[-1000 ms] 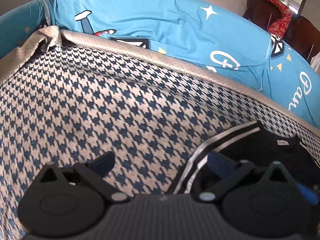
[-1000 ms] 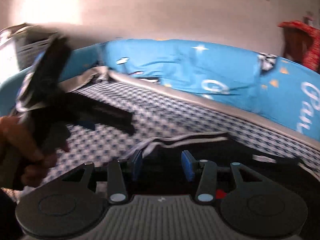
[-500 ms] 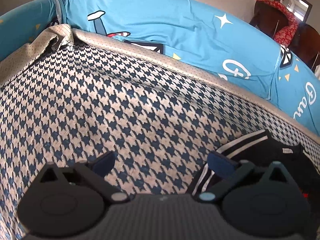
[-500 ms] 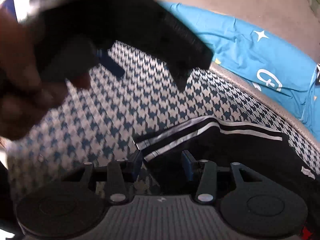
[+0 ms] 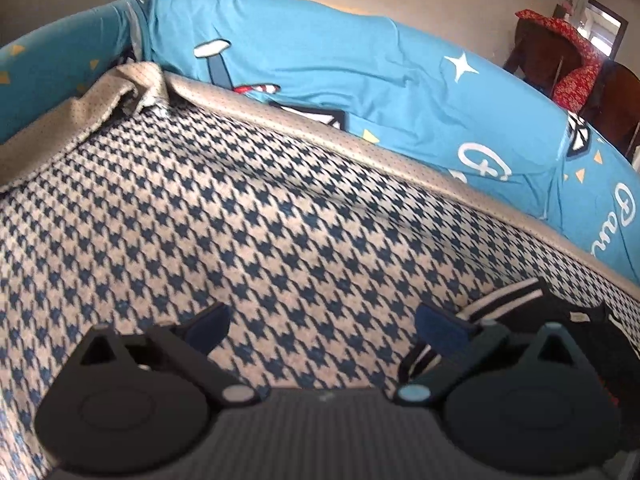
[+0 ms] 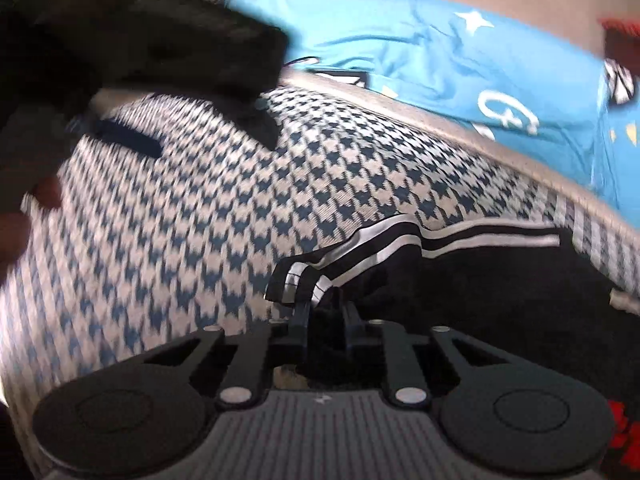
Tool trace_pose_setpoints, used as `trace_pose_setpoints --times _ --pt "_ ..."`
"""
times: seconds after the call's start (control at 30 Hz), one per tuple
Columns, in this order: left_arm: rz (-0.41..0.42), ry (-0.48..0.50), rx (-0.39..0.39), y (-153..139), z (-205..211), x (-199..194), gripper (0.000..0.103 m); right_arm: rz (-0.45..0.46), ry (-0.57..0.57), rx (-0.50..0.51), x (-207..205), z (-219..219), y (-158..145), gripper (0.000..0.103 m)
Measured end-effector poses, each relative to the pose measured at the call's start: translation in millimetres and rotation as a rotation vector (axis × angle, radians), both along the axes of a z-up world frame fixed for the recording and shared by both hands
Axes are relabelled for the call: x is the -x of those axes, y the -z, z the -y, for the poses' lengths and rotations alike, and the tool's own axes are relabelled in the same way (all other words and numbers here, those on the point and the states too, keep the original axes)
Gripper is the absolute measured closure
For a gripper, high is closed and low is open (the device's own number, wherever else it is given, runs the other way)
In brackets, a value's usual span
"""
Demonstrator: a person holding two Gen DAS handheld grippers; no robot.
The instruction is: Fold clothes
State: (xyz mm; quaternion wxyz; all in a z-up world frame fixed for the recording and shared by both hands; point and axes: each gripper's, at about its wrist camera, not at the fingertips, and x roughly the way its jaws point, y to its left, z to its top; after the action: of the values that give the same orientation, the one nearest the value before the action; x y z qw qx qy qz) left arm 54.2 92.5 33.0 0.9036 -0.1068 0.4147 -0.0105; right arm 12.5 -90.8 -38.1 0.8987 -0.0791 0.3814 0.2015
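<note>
A black garment (image 6: pixel 500 292) with white stripes along its edge (image 6: pixel 360 252) lies on a houndstooth blanket (image 6: pixel 200 220). My right gripper (image 6: pixel 326 308) is shut on the garment's striped corner, with dark cloth pinched between the fingers. In the left wrist view the same garment (image 5: pixel 560 308) shows at the lower right, partly behind the right finger. My left gripper (image 5: pixel 320 316) stands wide open over bare blanket (image 5: pixel 240 220), holding nothing. The right wrist view shows the left gripper as a blurred black shape (image 6: pixel 160 40) at the upper left, held by a hand (image 6: pixel 20 216).
A bright blue printed sheet (image 5: pixel 360 80) rises behind the blanket's beige border (image 5: pixel 360 148). The border bunches at the far left corner (image 5: pixel 128 88). A dark wooden chair with red cloth (image 5: pixel 568 68) stands at the far right.
My right gripper has closed on the garment's striped corner. My left gripper has drifted left, away from the garment, and stays open.
</note>
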Motion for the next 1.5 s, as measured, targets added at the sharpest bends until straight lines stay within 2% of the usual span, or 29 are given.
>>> trace_pose_setpoints --times 0.13,0.3,0.37,0.47,0.53,0.57,0.63,0.7,0.83,1.07,1.37,1.5 --pt "0.041 -0.044 -0.029 -7.3 -10.7 4.2 0.000 -0.040 0.068 -0.213 -18.3 -3.7 -11.1 0.087" --pt "0.105 -0.111 -0.105 -18.0 -22.5 10.0 0.000 -0.030 0.129 -0.391 -36.9 -18.3 -23.9 0.087" --pt "0.118 -0.135 -0.126 -19.7 -27.5 10.8 0.000 0.005 0.131 -0.428 -39.4 -25.7 -30.2 0.087" --pt "0.128 -0.166 -0.127 -21.1 -34.8 11.2 0.000 0.046 0.140 -0.511 -45.8 -31.2 -33.4 0.086" --pt "0.127 -0.181 -0.117 -22.3 -37.9 10.6 0.000 0.031 0.124 -0.501 -48.9 -37.0 -31.1 0.076" --pt "0.126 -0.191 -0.119 -22.7 -38.2 10.4 0.000 0.023 0.116 -0.496 -50.4 -39.8 -29.9 0.074" --pt "0.131 -0.207 -0.121 -23.8 -39.1 11.2 0.000 0.015 0.102 -0.462 -50.6 -44.9 -30.2 0.062" --pt "0.133 -0.211 -0.111 -24.8 -39.0 11.2 0.000 0.023 0.096 -0.446 -47.5 -40.0 -34.0 0.059" --pt "0.131 -0.204 -0.090 -26.0 -32.5 10.2 0.000 0.040 0.084 -0.413 -41.6 -30.0 -41.6 0.058" --pt "0.125 -0.113 -0.087 -25.5 -4.5 9.2 0.000 0.078 0.227 -0.325 -48.9 30.2 -40.1 0.058" --pt "0.093 -0.051 -0.063 -18.5 18.3 5.8 0.000 0.101 0.420 -0.224 -67.6 103.3 -30.2 0.058" --pt "0.082 -0.030 -0.066 -16.4 25.2 5.1 0.000 0.085 0.442 -0.201 -80.1 116.5 -19.9 0.058"
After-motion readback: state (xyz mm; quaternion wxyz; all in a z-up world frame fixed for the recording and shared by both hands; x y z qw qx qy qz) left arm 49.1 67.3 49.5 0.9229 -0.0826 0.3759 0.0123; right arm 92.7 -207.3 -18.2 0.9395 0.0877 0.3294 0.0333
